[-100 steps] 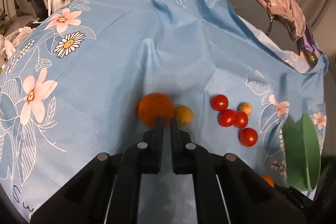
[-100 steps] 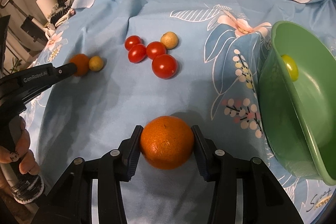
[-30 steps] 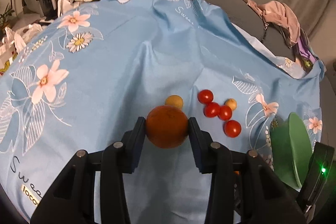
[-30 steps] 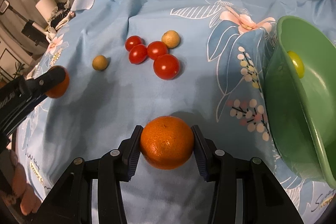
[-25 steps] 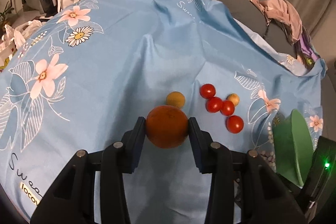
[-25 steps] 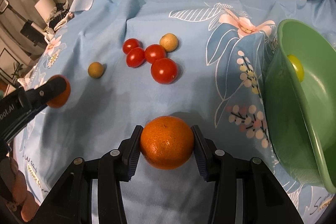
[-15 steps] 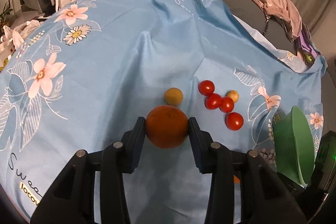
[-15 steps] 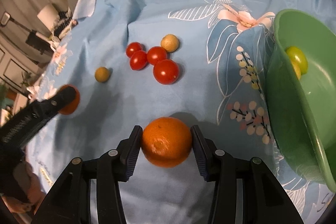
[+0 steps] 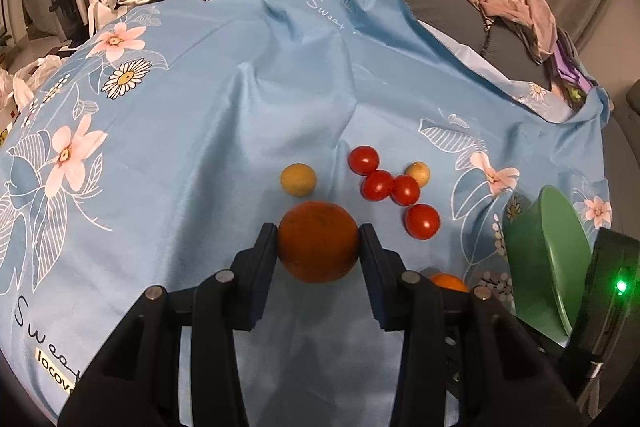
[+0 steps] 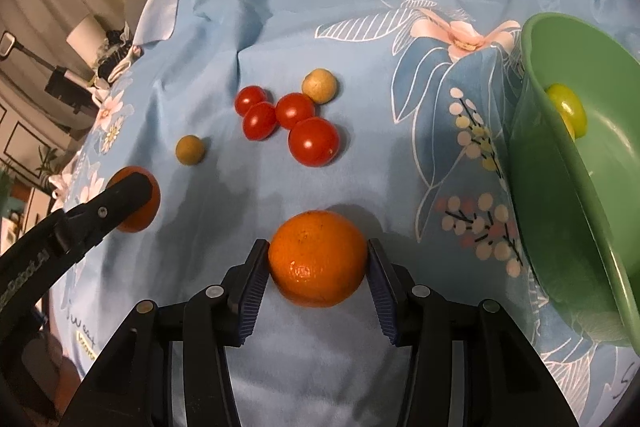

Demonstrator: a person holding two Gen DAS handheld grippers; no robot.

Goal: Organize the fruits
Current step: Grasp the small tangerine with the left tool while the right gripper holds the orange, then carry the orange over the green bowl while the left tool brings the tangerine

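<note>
Both tools are matte black plastic. The left gripper [image 9: 319, 241] has two flat, blocky fingers [image 9: 262, 251] whose inner faces look dark blue, each carried on a pair of angular linkage bars behind the jaws. Four round silver screws [image 9: 224, 275] sit in a row across those bars. The right gripper [image 10: 318, 259] is built the same way, with fine ribbed bluish pads [image 10: 252, 287] lining the jaws and four silver screws [image 10: 213, 291] behind them. Seen from the right wrist, the left tool's side carries pale lettering, only partly readable, and one small screw.
</note>
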